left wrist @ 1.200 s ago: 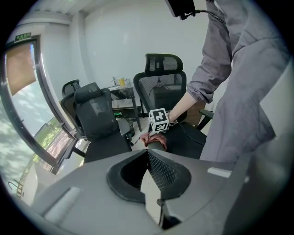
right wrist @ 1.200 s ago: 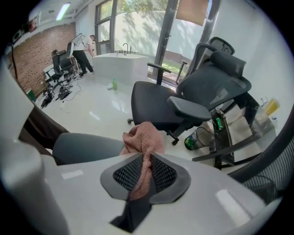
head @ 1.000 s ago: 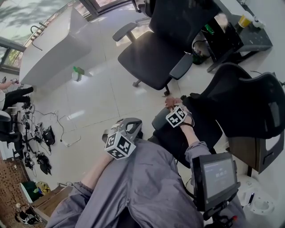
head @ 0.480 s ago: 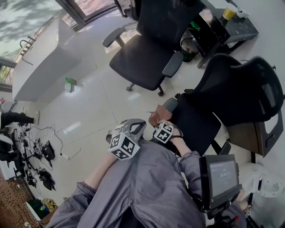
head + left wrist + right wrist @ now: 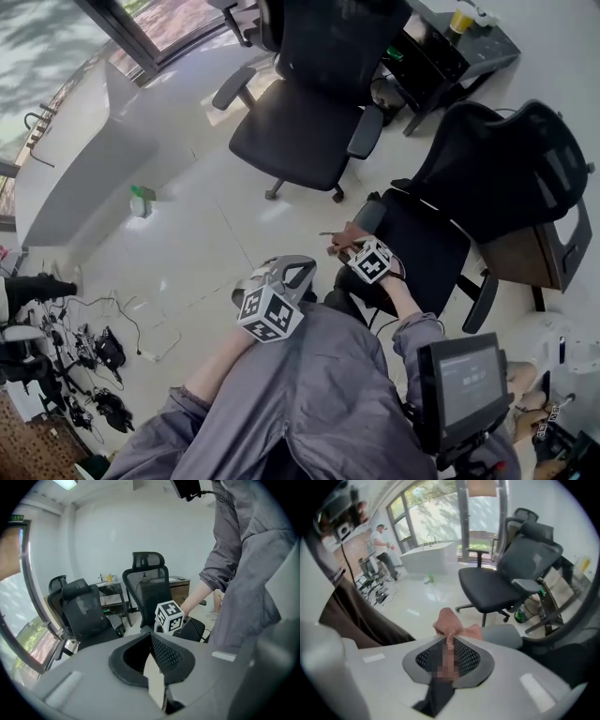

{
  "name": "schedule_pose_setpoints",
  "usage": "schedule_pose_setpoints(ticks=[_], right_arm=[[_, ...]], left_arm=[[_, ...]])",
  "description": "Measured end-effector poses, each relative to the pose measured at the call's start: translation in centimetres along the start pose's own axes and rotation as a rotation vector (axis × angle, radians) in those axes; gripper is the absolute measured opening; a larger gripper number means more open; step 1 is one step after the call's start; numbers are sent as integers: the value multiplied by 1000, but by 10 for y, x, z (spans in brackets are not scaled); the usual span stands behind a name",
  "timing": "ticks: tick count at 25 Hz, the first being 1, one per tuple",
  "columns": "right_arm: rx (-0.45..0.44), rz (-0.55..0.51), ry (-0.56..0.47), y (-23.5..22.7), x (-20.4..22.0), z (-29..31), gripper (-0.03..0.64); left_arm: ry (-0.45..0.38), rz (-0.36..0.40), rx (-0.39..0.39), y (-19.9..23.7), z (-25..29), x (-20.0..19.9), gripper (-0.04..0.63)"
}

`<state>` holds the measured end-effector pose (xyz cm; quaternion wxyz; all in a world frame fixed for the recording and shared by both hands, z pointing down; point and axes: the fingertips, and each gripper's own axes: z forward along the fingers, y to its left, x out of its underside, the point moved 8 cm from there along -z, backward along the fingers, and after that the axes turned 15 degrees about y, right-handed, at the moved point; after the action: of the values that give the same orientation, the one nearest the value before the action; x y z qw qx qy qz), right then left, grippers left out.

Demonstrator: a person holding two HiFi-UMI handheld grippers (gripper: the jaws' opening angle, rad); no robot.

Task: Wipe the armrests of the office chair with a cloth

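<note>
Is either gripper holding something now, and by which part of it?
The right gripper holds the pink cloth by a bunched fold; the left gripper, jaws together, holds nothing.

In the head view the cloth [image 5: 343, 233] shows only as a pinkish scrap. The rest lies hidden under the right gripper [image 5: 351, 246], which also covers part of the near chair's armrest [image 5: 368, 214]. The far chair's backrest [image 5: 342, 42] is cut off at the top edge. The writing on the screen [image 5: 466, 377] is too small to read.

Open floor [image 5: 192, 253] left of office chair [image 5: 427, 248]
</note>
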<state>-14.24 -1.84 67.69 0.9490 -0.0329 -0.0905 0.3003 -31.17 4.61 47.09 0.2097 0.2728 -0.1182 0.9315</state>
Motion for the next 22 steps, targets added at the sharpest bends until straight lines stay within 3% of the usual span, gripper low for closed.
schedule_pose_setpoints(ticks=[5,10,15,22], right_arm=[[125,132,-110,-16,5,-56,48],[236,202,-172,-20,55,-116,48],[332,327,-187,-23,155,-161,48],[428,465,-105,-54,323,-188,48]], left_arm=[[-40,34,36,-1,-4,7,17],[-61,95,72,-8,16,-18,17],[-32,208,132,-38,55,-54,17],[-18,292,199,-95,102,-130,17]])
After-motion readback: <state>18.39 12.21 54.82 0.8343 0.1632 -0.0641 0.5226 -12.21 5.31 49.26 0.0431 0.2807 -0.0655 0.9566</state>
